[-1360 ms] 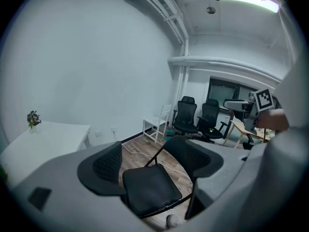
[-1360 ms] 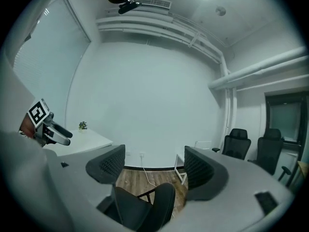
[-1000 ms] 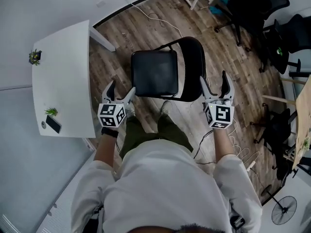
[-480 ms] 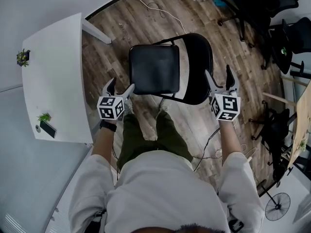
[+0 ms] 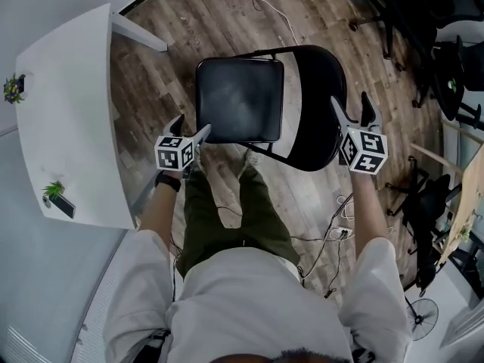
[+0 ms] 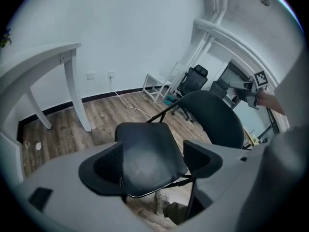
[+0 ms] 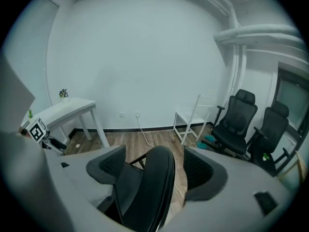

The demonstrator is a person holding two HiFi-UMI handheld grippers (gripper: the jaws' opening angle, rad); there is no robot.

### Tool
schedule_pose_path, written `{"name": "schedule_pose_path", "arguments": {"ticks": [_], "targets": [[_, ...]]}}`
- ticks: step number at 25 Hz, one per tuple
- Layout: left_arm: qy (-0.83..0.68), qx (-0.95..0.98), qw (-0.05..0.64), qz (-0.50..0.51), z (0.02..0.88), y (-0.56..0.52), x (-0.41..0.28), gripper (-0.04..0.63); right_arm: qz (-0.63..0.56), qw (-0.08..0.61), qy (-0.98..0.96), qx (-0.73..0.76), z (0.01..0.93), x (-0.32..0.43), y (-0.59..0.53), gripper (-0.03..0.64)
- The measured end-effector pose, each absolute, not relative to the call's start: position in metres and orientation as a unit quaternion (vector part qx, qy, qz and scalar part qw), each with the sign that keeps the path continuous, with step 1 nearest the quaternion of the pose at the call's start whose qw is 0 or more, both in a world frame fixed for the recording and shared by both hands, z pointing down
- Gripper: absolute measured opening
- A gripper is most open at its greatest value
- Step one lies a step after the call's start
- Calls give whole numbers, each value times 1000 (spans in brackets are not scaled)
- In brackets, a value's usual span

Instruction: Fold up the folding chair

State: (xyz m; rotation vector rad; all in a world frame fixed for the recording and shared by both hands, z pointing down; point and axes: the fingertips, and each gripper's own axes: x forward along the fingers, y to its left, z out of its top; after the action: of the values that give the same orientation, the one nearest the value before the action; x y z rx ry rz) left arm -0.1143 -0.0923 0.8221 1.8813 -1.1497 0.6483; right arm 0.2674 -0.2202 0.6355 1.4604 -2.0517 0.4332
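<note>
Change: against a second ago, the left hand-held gripper [image 5: 190,125] has come forward to the near left corner of the folding chair [image 5: 265,100], and the right hand-held gripper [image 5: 354,112] has advanced until it is level with the right edge of the backrest [image 5: 318,104].
Folding chair: black and still unfolded. It stands on the wooden floor [image 5: 174,44] just ahead of the person's legs [image 5: 227,210].
Seat: the seat [image 5: 240,100] lies flat, with the backrest to its right in the head view.
Left hand-held gripper: its jaws stand wide apart and grip nothing. In the left gripper view the near part of the seat fills the gap between them. Its right jaw tip is at the seat's corner, but I cannot tell whether it touches.
Right hand-held gripper: its jaws are wide apart and clamp nothing. In the right gripper view the backrest shows edge-on between them, with clear space on both sides.
Worktop: the white worktop [image 5: 68,127] stands to the left of the chair. It carries a small plant [image 5: 12,88] at its far left edge, and a second plant [image 5: 53,190] beside a dark phone [image 5: 62,205] near its near edge.
Far right: black office chairs [image 5: 423,13].
Near right: a floor fan [image 5: 420,312], and cables [image 5: 333,233] trailing over the floor below the right arm.
</note>
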Motion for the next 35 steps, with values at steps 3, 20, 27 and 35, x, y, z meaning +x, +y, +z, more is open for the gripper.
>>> {"name": "schedule_pose_path", "arguments": {"ticks": [3, 20, 27, 35], "targets": [[-451, 738, 426, 263, 849, -99, -112, 394, 182, 305, -762, 541, 659, 273, -234, 393], [-421, 674, 523, 308, 1026, -100, -133, 394, 279, 353, -733, 510, 749, 295, -295, 388], [-411, 656, 555, 304, 1079, -105, -135, 394, 324, 361, -724, 490, 761, 292, -314, 388], [-386, 645, 592, 291, 1127, -108, -138, 394, 361, 362, -717, 474, 775, 281, -329, 298]]}}
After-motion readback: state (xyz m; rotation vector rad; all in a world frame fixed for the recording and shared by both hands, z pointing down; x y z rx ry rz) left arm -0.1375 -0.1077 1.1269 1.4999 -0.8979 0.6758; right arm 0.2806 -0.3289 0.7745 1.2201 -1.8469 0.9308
